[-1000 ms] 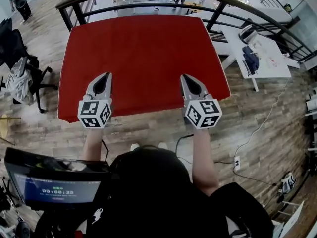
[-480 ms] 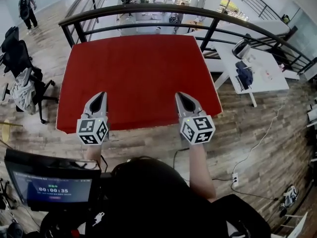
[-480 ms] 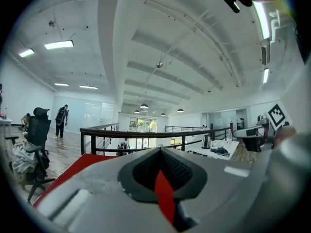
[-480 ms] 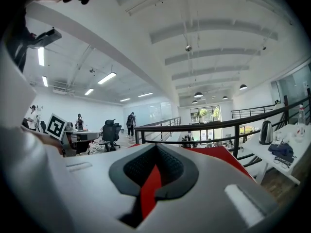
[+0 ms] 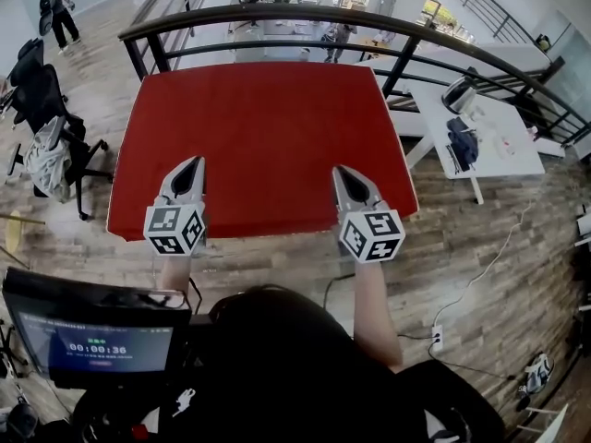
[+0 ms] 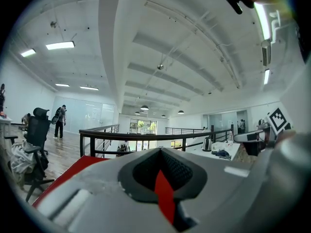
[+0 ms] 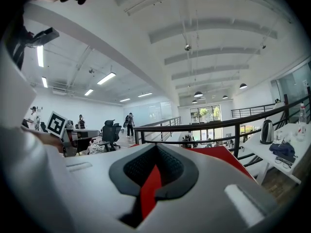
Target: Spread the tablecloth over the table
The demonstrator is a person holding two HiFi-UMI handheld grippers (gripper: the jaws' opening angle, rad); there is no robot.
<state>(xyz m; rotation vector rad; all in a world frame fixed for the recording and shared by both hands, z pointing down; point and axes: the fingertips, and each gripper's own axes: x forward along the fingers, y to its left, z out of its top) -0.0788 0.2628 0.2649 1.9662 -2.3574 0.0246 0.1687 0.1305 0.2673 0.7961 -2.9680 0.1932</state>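
Note:
The red tablecloth lies flat over the whole table, its near edge hanging just in front of me. My left gripper hovers level over the near left part of the cloth. Over the near right part, my right gripper does the same. Both have their jaws together. In the left gripper view, the left gripper shows a thin red strip in the slit between its jaws. The right gripper shows the same strip in its own view. No fold of cloth rises to either one.
A black railing runs just behind the table's far edge. A white desk with a kettle and clutter stands at the right. An office chair draped with clothes is at the left. A cable trails on the wooden floor.
Both grippers have shifted a little over the near part of the cloth and stayed shut. The cloth lies flat as before.

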